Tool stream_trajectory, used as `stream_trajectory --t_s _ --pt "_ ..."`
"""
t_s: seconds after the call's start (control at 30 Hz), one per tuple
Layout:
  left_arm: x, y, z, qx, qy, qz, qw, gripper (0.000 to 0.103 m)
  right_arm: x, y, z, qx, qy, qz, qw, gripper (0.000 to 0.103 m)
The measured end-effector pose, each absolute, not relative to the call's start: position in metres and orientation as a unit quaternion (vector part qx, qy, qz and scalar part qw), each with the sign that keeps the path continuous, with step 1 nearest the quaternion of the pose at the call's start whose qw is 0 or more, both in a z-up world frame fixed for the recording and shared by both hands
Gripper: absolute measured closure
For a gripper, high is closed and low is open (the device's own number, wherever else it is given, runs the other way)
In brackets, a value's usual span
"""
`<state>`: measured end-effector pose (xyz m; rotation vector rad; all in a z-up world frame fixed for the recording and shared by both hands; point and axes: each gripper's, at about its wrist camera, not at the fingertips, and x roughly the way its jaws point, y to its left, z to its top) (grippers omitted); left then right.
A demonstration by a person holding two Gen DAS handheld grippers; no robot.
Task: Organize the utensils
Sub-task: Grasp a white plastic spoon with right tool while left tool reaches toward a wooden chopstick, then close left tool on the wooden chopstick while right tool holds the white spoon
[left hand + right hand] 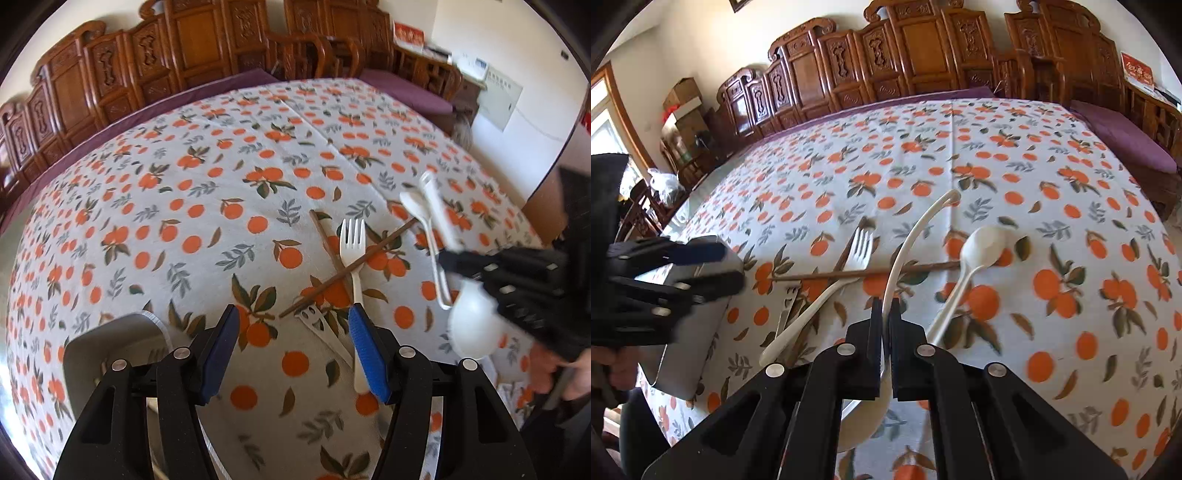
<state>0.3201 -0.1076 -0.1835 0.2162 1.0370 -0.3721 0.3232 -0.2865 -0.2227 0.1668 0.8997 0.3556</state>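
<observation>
My right gripper (885, 306) is shut on the curved handle of a white ladle (908, 236), which is off the table with its bowl tucked under the fingers. In the left wrist view this right gripper (448, 260) is blurred at the right, the ladle (474, 326) hanging from it. My left gripper (295, 354) is open and low over the cloth, holding nothing. A white fork (352, 251) lies with its handle along the inner side of the right blue pad (369, 354). Crossed brown chopsticks (347, 273), a slotted metal utensil (314, 317) and a white spoon (417, 206) lie around the fork.
A grey tray (110, 332) sits at the near left corner of the orange-print tablecloth (221, 184); in the right wrist view the left gripper (733, 266) hovers over this tray (698, 332). Carved wooden chairs (147, 66) line the far edge. A hand (554, 373) shows at the right.
</observation>
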Motion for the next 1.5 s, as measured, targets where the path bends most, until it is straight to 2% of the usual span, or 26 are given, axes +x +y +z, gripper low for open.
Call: stream_trajectory --t_s 0.27,0.53,0.6,1.03,1.5 --pt "0.344 -0.127 -0.207 0.137 0.515 -0.173 0.829 0.051 0.321 -0.31 -0.21 0.105 0.414 0.176 0.887 0.098" --pt "0.362 -0.135 -0.227 0.141 0.543 -0.176 0.809 0.067 0.321 -0.315 -0.206 0.113 0.412 0.177 0.887 0.098" --pt "0.362 -0.137 -0.227 0.141 0.544 -0.18 0.807 0.069 0.322 -0.315 -0.206 0.114 0.412 0.177 0.887 0.098" --pt "0.346 -0.143 -0.219 0.136 0.55 -0.211 0.797 0.099 0.316 -0.309 -0.2 0.107 0.407 0.182 0.889 0.098" --pt "0.296 -0.127 -0.182 0.107 0.507 -0.22 0.827 0.099 0.311 -0.293 -0.194 0.093 0.407 0.192 0.888 0.098"
